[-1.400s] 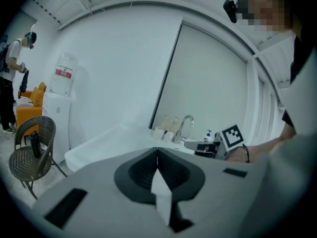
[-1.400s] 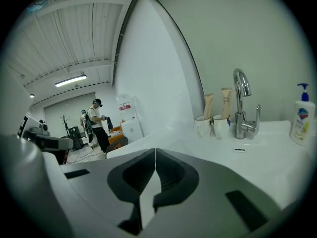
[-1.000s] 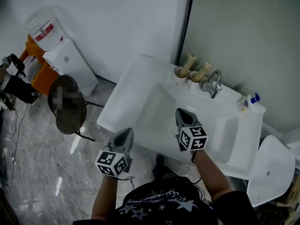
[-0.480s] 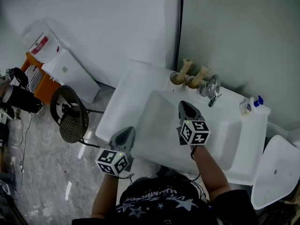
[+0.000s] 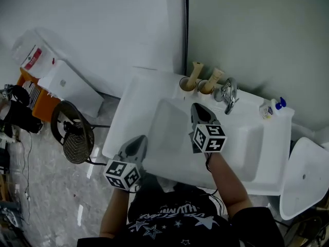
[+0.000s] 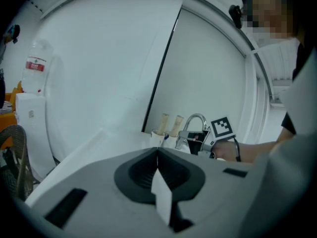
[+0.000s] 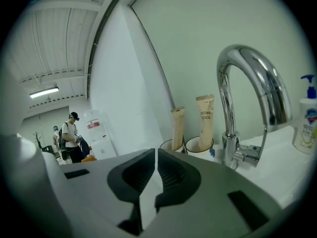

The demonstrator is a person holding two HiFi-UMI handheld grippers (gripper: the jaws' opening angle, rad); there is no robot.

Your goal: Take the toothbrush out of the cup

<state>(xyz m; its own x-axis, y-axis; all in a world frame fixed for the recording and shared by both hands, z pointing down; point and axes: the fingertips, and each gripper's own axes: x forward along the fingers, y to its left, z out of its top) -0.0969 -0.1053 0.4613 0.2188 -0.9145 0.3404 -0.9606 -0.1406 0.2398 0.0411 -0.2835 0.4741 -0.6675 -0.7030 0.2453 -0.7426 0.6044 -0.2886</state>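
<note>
Right gripper view: right tongs [image 7: 156, 151] and left tongs [image 6: 157, 151] closed, empty; unopened, they could topple the cup [image 7: 200, 146] at the sink [image 5: 134, 112] back edge.

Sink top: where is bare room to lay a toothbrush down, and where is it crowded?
Bare: the ledge left of the basin, out to the sink's left edge, and the strip between faucet and soap bottle. Crowded: the back rim, where two cups and the faucet stand close.
</note>
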